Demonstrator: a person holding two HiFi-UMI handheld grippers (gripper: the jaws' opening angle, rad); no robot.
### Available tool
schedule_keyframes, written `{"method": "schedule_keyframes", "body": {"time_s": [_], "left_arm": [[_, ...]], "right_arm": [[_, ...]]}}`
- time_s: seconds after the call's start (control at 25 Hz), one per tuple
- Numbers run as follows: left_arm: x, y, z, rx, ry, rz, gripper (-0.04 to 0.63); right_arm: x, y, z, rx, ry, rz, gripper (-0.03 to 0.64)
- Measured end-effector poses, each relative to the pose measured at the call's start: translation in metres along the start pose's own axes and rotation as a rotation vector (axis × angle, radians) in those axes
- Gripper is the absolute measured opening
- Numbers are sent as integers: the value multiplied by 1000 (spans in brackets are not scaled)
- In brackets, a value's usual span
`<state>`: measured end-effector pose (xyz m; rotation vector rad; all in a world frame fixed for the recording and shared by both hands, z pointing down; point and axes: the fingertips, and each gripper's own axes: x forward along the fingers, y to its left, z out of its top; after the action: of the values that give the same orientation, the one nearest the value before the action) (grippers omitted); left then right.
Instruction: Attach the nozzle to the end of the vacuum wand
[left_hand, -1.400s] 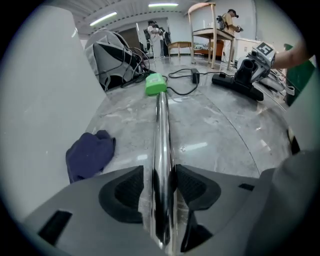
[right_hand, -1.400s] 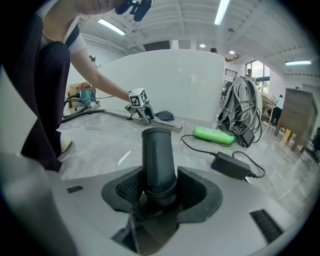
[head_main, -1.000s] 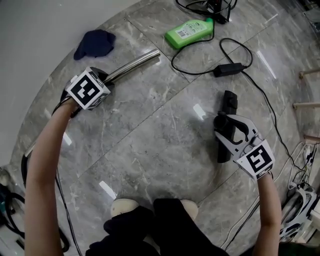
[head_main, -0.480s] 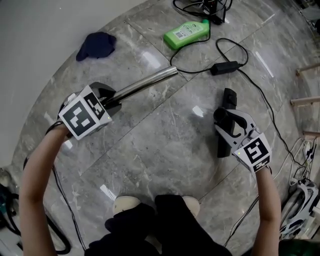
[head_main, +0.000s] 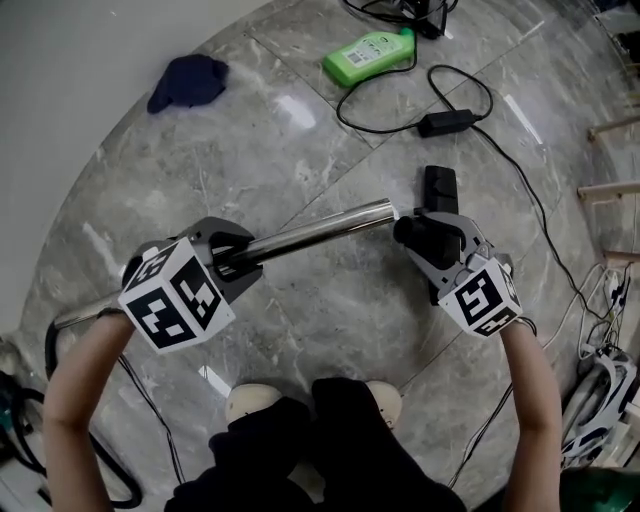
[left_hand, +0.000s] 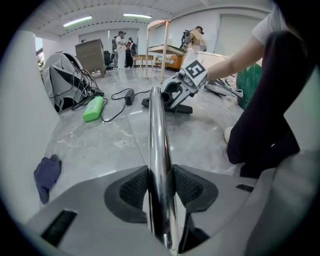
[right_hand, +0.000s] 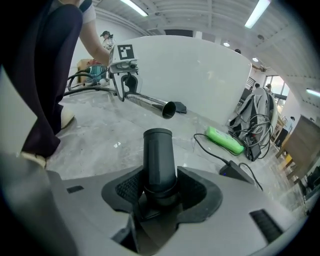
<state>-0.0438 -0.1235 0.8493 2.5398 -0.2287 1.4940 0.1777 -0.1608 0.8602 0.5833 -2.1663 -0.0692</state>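
Your left tongs (head_main: 233, 262) squeeze the shiny wand (head_main: 320, 228) at middle left, so its open end points toward the black nozzle (head_main: 440, 188). Your right tongs (head_main: 428, 238) pinch the nozzle's neck at middle right, tube facing the wand, ready to push together. They are close, not joined.

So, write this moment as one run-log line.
left gripper: shut on wand | right gripper: shut on nozzle | join: not yet made

Open floor (head_main: 330, 300); adapter (head_main: 440, 123), bottle (head_main: 365, 57) beyond nozzle (head_main: 439, 188)
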Motion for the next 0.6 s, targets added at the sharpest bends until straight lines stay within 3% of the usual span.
{"method": "schedule_keyframes", "body": {"time_s": [0.24, 0.48, 0.6], "left_arm": [[0, -19, 3, 13, -15, -32, 158], [6, -29, -7, 26, 24, -46, 160], [13, -33, -15, 31, 62, -50, 160]], "right_arm": [[7, 14, 13, -36, -17, 27, 204], [2, 15, 15, -38, -32, 26, 204], [1, 21, 14, -91, -22, 43, 204]]}}
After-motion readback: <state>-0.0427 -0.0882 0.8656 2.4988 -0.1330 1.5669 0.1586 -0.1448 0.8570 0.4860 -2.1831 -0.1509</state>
